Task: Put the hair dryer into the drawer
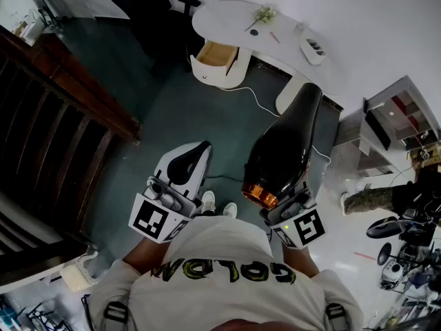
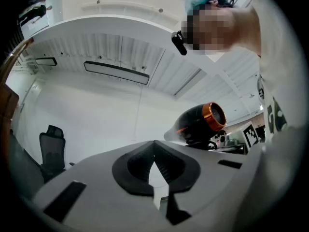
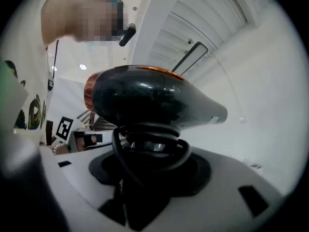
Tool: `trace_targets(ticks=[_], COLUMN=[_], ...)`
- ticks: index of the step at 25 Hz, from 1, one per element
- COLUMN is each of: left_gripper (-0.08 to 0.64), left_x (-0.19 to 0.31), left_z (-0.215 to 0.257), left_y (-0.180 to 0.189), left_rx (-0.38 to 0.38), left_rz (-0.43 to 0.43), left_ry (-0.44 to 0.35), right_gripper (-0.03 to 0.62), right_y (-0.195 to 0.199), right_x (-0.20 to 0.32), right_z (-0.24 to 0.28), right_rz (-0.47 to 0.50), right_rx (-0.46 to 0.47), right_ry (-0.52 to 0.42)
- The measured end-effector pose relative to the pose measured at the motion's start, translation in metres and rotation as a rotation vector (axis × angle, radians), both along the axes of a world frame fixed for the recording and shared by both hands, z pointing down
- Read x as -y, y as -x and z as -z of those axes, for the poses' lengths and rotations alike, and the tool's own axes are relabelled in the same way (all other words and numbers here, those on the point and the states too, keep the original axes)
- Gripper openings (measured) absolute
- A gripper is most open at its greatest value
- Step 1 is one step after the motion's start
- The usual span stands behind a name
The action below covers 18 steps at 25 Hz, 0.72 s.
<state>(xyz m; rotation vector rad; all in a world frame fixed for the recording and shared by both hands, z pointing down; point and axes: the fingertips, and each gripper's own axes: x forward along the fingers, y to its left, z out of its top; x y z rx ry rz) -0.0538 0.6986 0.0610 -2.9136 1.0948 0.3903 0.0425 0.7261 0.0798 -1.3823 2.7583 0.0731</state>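
My right gripper [image 1: 293,202] is shut on the handle of a black hair dryer [image 1: 286,147] with an orange ring at its rear end. In the right gripper view the hair dryer [image 3: 149,98] stands above the jaws, and its black cord [image 3: 145,146] is wound round the handle between them. My left gripper [image 1: 186,161] is beside it to the left, shut and empty; its pads [image 2: 169,166] nearly meet. The hair dryer [image 2: 200,122] also shows at the right of the left gripper view. Ahead, the open wooden-lined drawer [image 1: 215,55] sticks out of a white desk [image 1: 227,12].
On the desk lie a white power strip [image 1: 313,49] and a small sprig of flowers [image 1: 262,14]. A black office chair [image 1: 148,9] stands left of the desk. A dark wooden railing [image 1: 62,109] runs along the left. A white cable [image 1: 258,103] trails on the floor.
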Motion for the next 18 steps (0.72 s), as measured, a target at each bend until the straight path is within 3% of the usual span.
trace_targets(ticks=[8, 18], left_gripper=[0.011, 0.011], left_x=[-0.002, 0.020], left_z=[0.003, -0.003], left_y=[0.001, 0.032], left_rx=[-0.004, -0.006], left_rz=[0.021, 0.014], left_ry=[-0.006, 0.005], right_gripper=[0.247, 0.249], right_y=[0.001, 0.022], right_x=[-0.003, 0.022], right_z=[-0.001, -0.007], right_rz=[0.015, -0.016], right_rx=[0.003, 0.025], right_ry=[0.004, 0.017])
